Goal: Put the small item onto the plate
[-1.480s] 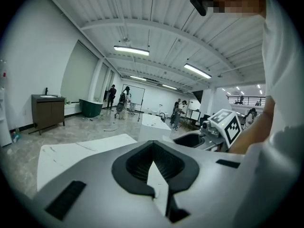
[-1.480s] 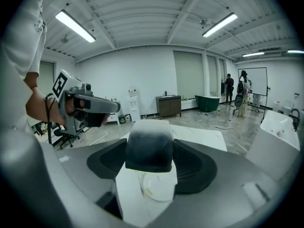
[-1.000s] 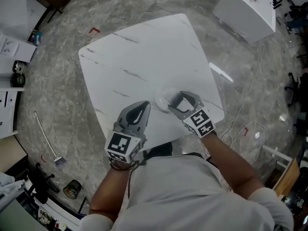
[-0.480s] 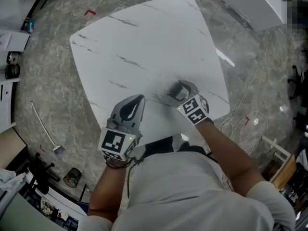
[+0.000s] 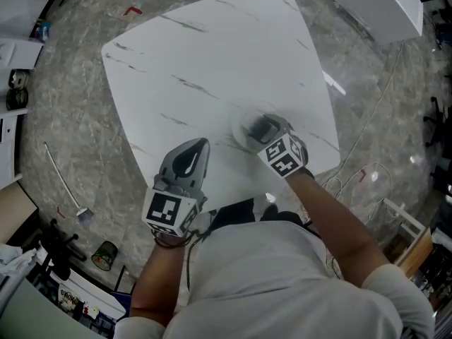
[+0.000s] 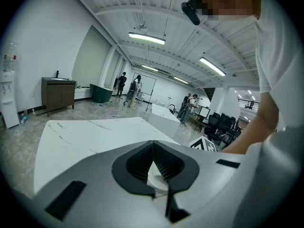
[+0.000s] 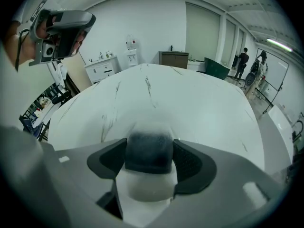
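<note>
Right gripper view shows right tongs (image 7: 151,161) clamping small item (image 7: 148,150) over plate (image 5: 241,127); left tongs (image 6: 153,151) closed.

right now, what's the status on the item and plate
Left gripper shut, empty. Right gripper shut on item, over plate. Nothing in the way.
</note>
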Demonstrator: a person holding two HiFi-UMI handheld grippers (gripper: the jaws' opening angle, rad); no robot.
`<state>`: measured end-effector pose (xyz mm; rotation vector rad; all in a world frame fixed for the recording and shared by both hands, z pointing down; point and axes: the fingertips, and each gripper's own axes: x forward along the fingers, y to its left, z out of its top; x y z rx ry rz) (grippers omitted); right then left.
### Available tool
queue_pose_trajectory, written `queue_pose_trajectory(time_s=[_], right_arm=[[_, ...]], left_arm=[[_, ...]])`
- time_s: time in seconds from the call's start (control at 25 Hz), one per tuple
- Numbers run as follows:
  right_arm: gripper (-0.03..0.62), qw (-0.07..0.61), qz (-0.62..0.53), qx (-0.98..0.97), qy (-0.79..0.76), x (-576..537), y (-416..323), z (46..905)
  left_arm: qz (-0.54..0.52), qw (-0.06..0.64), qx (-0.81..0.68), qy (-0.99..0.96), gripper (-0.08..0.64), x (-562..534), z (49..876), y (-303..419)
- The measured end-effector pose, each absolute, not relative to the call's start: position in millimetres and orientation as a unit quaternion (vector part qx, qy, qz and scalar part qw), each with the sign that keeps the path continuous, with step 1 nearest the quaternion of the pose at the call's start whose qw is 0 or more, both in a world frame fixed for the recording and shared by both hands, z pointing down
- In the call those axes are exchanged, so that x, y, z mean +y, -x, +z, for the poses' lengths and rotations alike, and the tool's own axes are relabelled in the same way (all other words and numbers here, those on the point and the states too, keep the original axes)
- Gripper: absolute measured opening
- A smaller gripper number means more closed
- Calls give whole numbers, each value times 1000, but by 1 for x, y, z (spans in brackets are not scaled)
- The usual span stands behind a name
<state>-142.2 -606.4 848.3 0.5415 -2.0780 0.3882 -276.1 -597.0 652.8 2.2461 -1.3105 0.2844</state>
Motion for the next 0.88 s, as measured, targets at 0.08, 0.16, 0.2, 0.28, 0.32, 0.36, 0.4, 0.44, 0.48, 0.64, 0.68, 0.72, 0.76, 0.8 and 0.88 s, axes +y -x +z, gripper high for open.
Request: queue_pose_trajectory(time_s=[0.08, 0.16, 0.2, 0.28, 0.32, 0.36, 0.4, 0.44, 0.48, 0.64, 0.68, 0.72, 0.76, 0.8, 0.88], right_arm=[[293, 461, 156, -846, -217, -606, 143, 850], [293, 459, 149, -848, -217, -606, 143, 848], [293, 457, 144, -851, -217, -606, 143, 845], [292, 447, 134, -857, -218, -605, 144, 833], [291, 440, 130, -861, -219, -605, 146, 824], [291, 431, 126, -866, -221, -604, 147, 813], [280, 421, 121, -871, -223, -604, 148, 800], [265, 409, 114, -876, -226, -604, 149, 786], [246, 395, 106, -883, -232, -604, 151, 770], [126, 332, 66, -904, -260, -605, 154, 699], [101, 316, 61, -909, -265, -603, 156, 681], [85, 301, 58, -913, -270, -600, 157, 664], [66, 286, 56, -917, -273, -597, 158, 647], [50, 271, 55, -921, -275, -594, 160, 631], [28, 242, 50, -929, -277, -588, 163, 598]], left_arm=[[106, 261, -486, -827, 6, -596, 655, 278], [106, 262, -486, -827, 6, -594, 656, 279], [106, 262, -486, -827, 6, -593, 655, 279], [105, 262, -485, -828, 6, -591, 653, 280], [104, 262, -485, -828, 6, -590, 652, 280], [102, 261, -484, -829, 6, -590, 649, 279], [100, 259, -484, -830, 6, -589, 646, 278], [98, 257, -483, -831, 6, -588, 641, 276], [95, 253, -483, -833, 6, -588, 636, 274], [84, 234, -481, -841, 6, -584, 607, 267], [82, 228, -480, -843, 6, -582, 598, 265], [79, 221, -480, -845, 6, -580, 589, 263], [76, 215, -480, -847, 6, -579, 579, 261], [73, 209, -479, -849, 6, -577, 569, 260], [66, 194, -478, -854, 6, -575, 549, 255]])
